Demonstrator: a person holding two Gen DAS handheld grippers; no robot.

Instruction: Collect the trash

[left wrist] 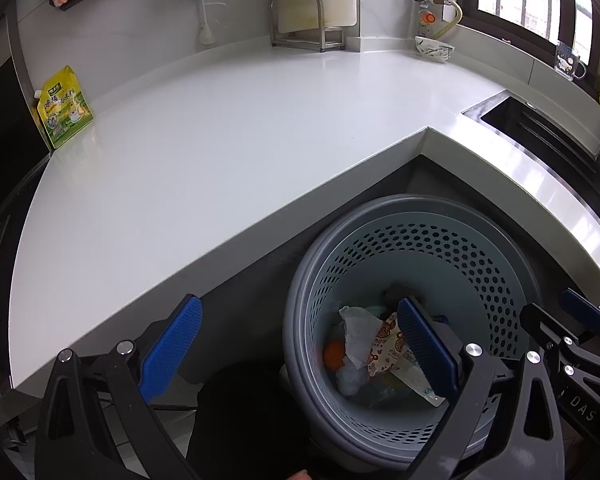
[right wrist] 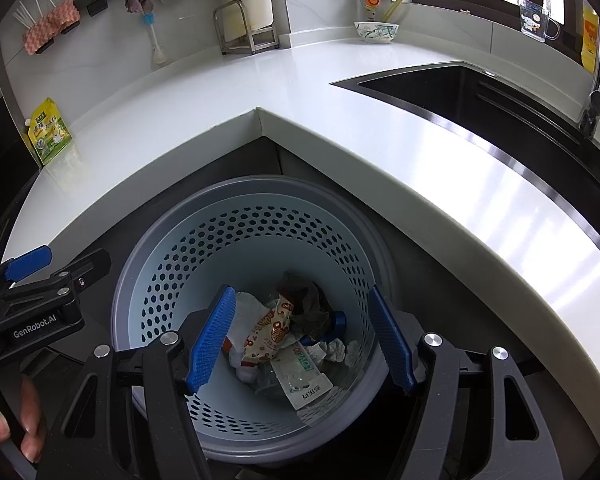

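Perforated grey-blue trash basket (right wrist: 172,280) below the counter corner, wrappers and crumpled paper (right wrist: 276,332) heaped inside.

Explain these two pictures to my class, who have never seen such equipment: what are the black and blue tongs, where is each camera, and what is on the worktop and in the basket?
No robot here: a person holds a two-finger gripper in each hand, each carrying a wide-angle camera looking along its blue-padded fingers. One picture comes from the left gripper, the other from the right gripper. Both are open and hold nothing.

Below them stands a perforated bin containing trash: a printed snack wrapper, crumpled tissue and a flattened tube.

On the white counter stand a yellow-green pouch, a bowl and a metal rack. A dark sink is on the right.
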